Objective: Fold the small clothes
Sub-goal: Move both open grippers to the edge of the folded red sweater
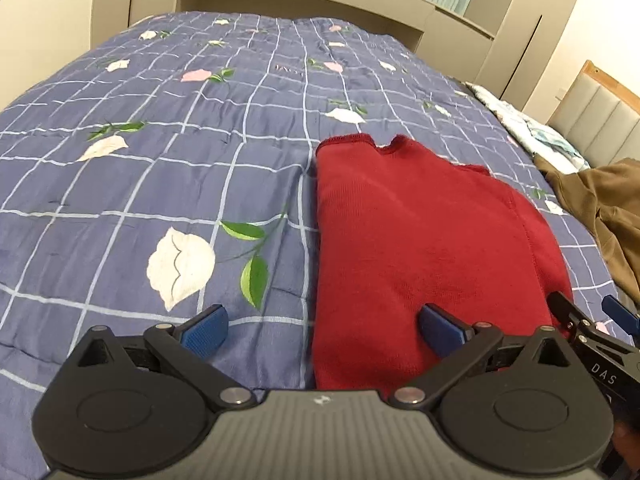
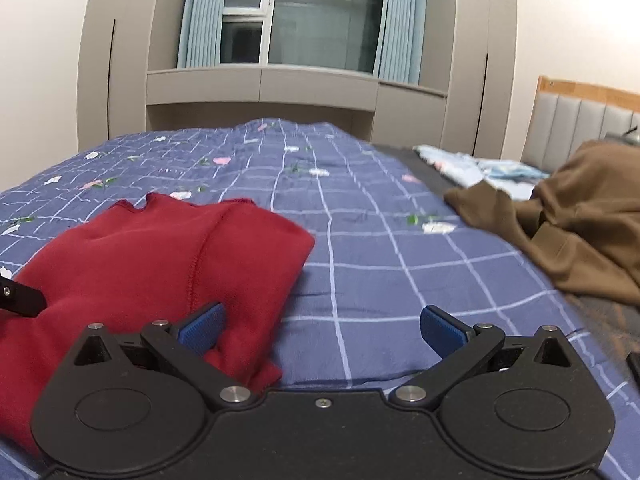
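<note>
A small red knit garment (image 1: 420,232) lies folded flat on the blue checked quilt (image 1: 160,160), its neckline pointing away from me. My left gripper (image 1: 324,330) hovers open over the garment's near left edge, one blue pad over the quilt, the other over the red cloth. In the right wrist view the same red garment (image 2: 160,264) fills the lower left. My right gripper (image 2: 322,328) is open at its near right edge, holding nothing. The right gripper's black tip (image 1: 576,320) shows at the left view's right border.
A brown garment (image 2: 568,220) lies crumpled at the right of the bed, with a pale blue patterned cloth (image 2: 480,170) behind it. A padded headboard (image 2: 580,120) stands at the right. Cabinets and a curtained window (image 2: 296,20) rise beyond the bed's far edge.
</note>
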A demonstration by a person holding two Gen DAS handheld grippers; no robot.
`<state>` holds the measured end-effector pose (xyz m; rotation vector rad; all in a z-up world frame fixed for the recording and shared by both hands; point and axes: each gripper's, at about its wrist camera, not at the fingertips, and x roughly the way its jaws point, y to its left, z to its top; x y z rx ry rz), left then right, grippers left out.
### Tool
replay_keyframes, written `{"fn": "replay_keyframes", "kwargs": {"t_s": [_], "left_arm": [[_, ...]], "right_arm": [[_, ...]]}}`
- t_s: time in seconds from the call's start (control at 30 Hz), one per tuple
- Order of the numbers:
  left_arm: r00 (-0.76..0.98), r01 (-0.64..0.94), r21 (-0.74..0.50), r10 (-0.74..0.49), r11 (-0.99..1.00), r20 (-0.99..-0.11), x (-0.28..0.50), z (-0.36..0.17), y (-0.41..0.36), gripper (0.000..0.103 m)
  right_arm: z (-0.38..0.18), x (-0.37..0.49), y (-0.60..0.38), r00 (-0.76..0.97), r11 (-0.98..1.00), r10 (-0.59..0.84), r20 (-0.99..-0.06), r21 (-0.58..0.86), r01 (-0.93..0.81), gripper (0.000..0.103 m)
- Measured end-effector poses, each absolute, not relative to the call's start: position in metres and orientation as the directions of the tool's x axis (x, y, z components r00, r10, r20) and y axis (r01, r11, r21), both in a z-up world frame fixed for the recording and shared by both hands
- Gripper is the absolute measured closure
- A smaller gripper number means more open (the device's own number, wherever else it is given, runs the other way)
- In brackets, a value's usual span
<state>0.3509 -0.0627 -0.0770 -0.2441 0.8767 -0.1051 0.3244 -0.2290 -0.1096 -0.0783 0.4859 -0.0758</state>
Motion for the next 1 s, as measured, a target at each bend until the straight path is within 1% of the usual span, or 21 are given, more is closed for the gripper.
{"fn": "replay_keyframes", "kwargs": {"t_s": [0.17, 0.33, 0.37, 0.4, 0.43, 0.47, 0.5, 0.57, 0.63, 0.7, 0.73, 0.83, 1.0], "left_arm": [[0.644, -0.005, -0.229, -0.172, 0.973, -0.745, 0.350, -0.078, -0.067, 0.000], [0.611, -0.058, -0.285, -0.191, 0.957, -0.768, 0.342, -0.068, -0.061, 0.001], [0.597, -0.067, -0.301, -0.204, 0.951, -0.776, 0.339, -0.065, -0.058, 0.001], [0.591, -0.067, -0.316, -0.218, 0.946, -0.776, 0.334, -0.063, -0.054, 0.001], [0.597, -0.063, -0.336, -0.234, 0.940, -0.768, 0.325, -0.060, -0.050, 0.001], [0.603, -0.064, -0.347, -0.241, 0.936, -0.760, 0.319, -0.059, -0.046, 0.001], [0.605, -0.067, -0.351, -0.242, 0.934, -0.758, 0.312, -0.060, -0.044, 0.001], [0.576, -0.079, -0.335, -0.231, 0.939, -0.784, 0.302, -0.065, -0.039, 0.001], [0.536, -0.096, -0.307, -0.210, 0.947, -0.817, 0.297, -0.073, -0.037, 0.001], [0.544, -0.059, -0.288, -0.211, 0.956, -0.812, 0.290, -0.076, -0.036, 0.001], [0.546, -0.041, -0.265, -0.200, 0.963, -0.813, 0.289, -0.076, -0.038, 0.001], [0.543, -0.025, -0.220, -0.172, 0.975, -0.822, 0.289, -0.077, -0.044, 0.001], [0.557, -0.025, -0.209, -0.160, 0.978, -0.815, 0.283, -0.080, -0.047, 0.000]], "right_arm": [[-0.111, 0.324, -0.232, 0.880, 0.997, -0.074, -0.469, -0.064, 0.050, 0.000], [-0.106, 0.320, -0.238, 0.887, 0.998, -0.056, -0.458, -0.020, 0.053, 0.000], [-0.098, 0.312, -0.237, 0.896, 0.996, -0.076, -0.437, -0.002, 0.084, 0.000], [-0.089, 0.302, -0.236, 0.915, 0.994, -0.085, -0.395, 0.025, 0.103, 0.000], [-0.081, 0.290, -0.234, 0.934, 0.994, -0.065, -0.351, 0.062, 0.092, 0.000], [-0.076, 0.281, -0.232, 0.945, 0.993, -0.034, -0.327, 0.093, 0.068, 0.000], [-0.074, 0.275, -0.228, 0.946, 0.993, -0.008, -0.323, 0.107, 0.045, 0.000], [-0.075, 0.270, -0.216, 0.933, 0.997, 0.029, -0.358, 0.081, 0.000, 0.000], [-0.086, 0.266, -0.203, 0.918, 1.000, 0.010, -0.398, -0.007, -0.014, 0.000], [-0.102, 0.270, -0.200, 0.874, 0.998, -0.040, -0.485, -0.066, 0.009, 0.000], [-0.107, 0.274, -0.202, 0.856, 0.999, -0.032, -0.516, -0.043, 0.011, 0.000], [-0.109, 0.279, -0.213, 0.838, 0.999, 0.018, -0.545, 0.044, 0.007, 0.000], [-0.112, 0.278, -0.223, 0.829, 0.992, 0.068, -0.555, 0.130, 0.005, 0.000]]}}
